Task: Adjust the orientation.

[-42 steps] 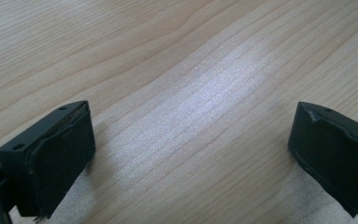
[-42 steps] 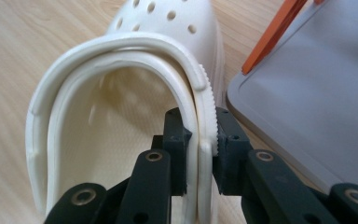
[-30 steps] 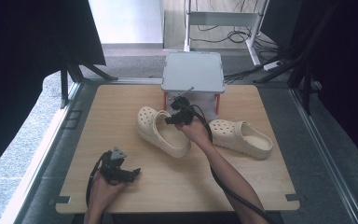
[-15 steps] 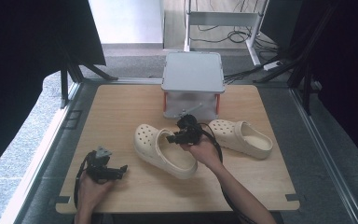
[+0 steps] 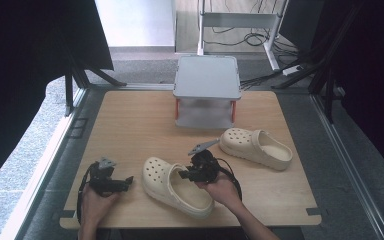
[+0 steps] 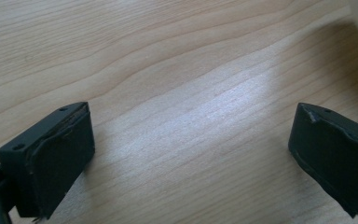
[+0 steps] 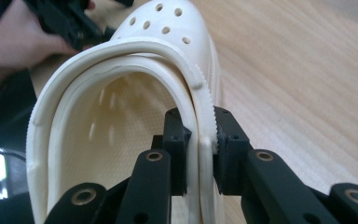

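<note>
While the person's hands enter from the near edge of the tabletop (image 5: 130, 130), each carries a set of tongs. The left tongs (image 5: 111, 183) sit near the front left corner, released: in the left gripper view the two black jaws stand wide apart with only bare wood between them. The pale curve at the top right corner of that view is probably the side of the near shoe, so these tongs point toward it without touching it.

The right tongs (image 5: 186, 174) are clenched on the near shoe (image 5: 177, 187), a cream clog lying near the front edge, toe toward the left tongs. In the right gripper view the right tongs (image 7: 200, 140) pinch the side wall of the shoe's opening together with the strap folded against it: one jaw inside the shoe (image 7: 121, 107), the other outside. Gripping this thin rim is a sensible hold, since the body of the shoe is too broad for the jaws.

Farther back and to the right, well apart from the tongs, lies the second shoe (image 5: 256, 148). Behind it, at the far edge, stands a grey box (image 5: 207, 77) with red side clips.
</note>
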Action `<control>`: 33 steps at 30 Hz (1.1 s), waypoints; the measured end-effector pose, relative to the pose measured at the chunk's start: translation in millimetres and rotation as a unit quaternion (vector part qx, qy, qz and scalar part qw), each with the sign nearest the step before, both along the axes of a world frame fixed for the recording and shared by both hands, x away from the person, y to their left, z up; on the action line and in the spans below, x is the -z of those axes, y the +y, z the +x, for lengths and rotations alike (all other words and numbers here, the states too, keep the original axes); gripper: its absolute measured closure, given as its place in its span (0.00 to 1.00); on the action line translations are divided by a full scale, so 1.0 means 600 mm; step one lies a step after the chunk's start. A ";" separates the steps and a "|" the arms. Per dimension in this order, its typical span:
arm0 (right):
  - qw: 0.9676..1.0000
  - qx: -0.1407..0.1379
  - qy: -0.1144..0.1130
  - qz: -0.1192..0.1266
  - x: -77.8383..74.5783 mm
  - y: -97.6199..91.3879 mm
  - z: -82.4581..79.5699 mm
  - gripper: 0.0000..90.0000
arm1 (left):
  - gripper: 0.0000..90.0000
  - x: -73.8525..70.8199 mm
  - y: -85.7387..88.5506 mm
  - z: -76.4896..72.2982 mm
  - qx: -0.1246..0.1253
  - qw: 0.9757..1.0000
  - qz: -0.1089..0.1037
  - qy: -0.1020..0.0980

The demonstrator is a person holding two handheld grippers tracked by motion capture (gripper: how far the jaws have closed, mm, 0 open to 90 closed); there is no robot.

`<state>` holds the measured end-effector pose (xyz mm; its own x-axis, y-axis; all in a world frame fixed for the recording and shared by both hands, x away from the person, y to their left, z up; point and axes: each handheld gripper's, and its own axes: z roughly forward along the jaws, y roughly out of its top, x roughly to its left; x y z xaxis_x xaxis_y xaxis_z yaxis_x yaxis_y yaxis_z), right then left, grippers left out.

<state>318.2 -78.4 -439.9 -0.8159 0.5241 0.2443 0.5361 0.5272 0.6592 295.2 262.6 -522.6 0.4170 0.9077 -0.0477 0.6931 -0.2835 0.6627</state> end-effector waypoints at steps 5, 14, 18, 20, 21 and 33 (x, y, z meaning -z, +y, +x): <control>0.999 -0.018 -0.023 -0.023 0.024 -0.004 -0.009 0.86 | 0.00 0.001 -0.004 0.001 0.004 1.000 0.007 0.002; 0.999 -0.042 -0.028 -0.020 0.030 -0.016 -0.003 0.70 | 0.00 0.001 -0.004 0.001 0.006 1.000 0.008 0.002; 0.998 -0.046 -0.047 -0.017 0.008 -0.032 -0.003 0.49 | 0.00 0.001 -0.004 0.001 0.006 1.000 0.008 0.002; 0.997 -0.042 -0.056 -0.017 -0.004 -0.046 0.000 0.43 | 0.00 0.001 -0.004 0.001 0.005 1.000 0.007 0.002; 0.997 -0.039 -0.057 -0.017 -0.009 -0.053 0.003 0.40 | 0.00 0.001 -0.004 0.001 0.006 1.000 0.008 0.002; 0.996 0.011 -0.088 -0.026 -0.022 -0.138 0.033 0.05 | 0.00 0.000 -0.004 0.002 0.007 1.000 0.009 0.002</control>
